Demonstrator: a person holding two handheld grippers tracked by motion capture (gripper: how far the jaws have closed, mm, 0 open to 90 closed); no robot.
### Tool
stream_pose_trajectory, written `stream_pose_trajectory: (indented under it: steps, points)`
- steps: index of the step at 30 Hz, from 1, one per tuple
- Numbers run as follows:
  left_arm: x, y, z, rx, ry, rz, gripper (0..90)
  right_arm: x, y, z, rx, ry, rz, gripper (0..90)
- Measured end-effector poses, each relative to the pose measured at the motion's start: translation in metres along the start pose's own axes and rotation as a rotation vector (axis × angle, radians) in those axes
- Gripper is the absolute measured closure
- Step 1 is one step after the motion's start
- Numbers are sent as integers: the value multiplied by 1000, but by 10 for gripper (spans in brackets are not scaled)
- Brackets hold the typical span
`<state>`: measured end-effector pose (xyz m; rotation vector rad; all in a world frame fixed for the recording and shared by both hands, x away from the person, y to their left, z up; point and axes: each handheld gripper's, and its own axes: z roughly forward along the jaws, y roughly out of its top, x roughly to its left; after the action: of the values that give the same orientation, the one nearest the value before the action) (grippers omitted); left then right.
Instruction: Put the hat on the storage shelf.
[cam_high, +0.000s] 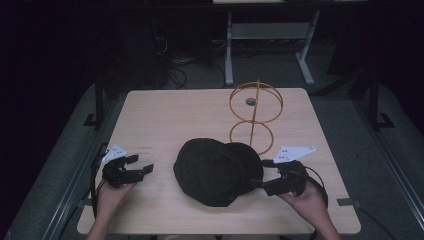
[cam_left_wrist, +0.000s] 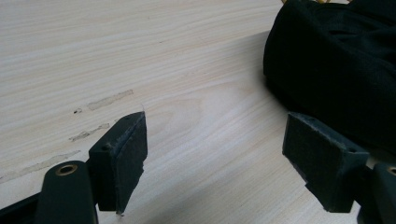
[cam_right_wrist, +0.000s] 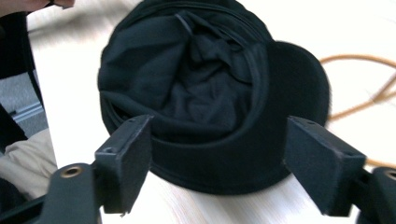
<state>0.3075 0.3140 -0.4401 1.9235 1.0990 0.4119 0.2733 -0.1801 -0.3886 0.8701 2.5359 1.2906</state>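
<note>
A black cap (cam_high: 215, 170) lies upside down in the middle of the wooden table (cam_high: 165, 115), its hollow inside (cam_right_wrist: 196, 88) facing up and its brim toward the right. My right gripper (cam_high: 261, 173) is just right of the cap and points at the brim. In the right gripper view its jaws (cam_right_wrist: 217, 163) stand wide apart, with the cap's edge just ahead of them and neither pad pressing on it. My left gripper (cam_high: 142, 164) hovers left of the cap, open and holding nothing (cam_left_wrist: 215, 158). The cap (cam_left_wrist: 336, 70) lies beyond the left gripper's right jaw.
An orange wire stand (cam_high: 255, 112) made of two rings on a rod stands just behind the cap, and part of it shows as the orange wire (cam_right_wrist: 364, 93) to the right. Bare wood stretches across the far left of the table. Dark floor and desk legs lie beyond.
</note>
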Motion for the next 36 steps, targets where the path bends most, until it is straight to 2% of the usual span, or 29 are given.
stream_pose_trajectory:
  steps: [3,5,9,19,26,27,30,31,36]
  points:
    - [0,0,0,4,0,-8,219,4,5,3,4,9,-23,279]
    - [1,0,0,5,-1,-6,219,9,12,9,6,37,-43,312]
    - [0,0,0,5,-1,-5,219,15,17,16,12,62,-55,323]
    - [1,0,1,10,0,-7,219,41,32,40,44,124,-119,352]
    - [1,-1,1,10,0,-7,219,52,37,54,64,154,-140,377]
    - [1,-1,1,10,0,-7,220,55,38,59,67,162,-157,388]
    - [2,0,1,9,0,-8,219,59,40,63,69,175,-161,396]
    - [2,0,1,9,-1,-7,219,62,43,68,71,181,-180,408]
    - [1,0,1,13,-3,-5,220,70,48,77,75,200,-198,422]
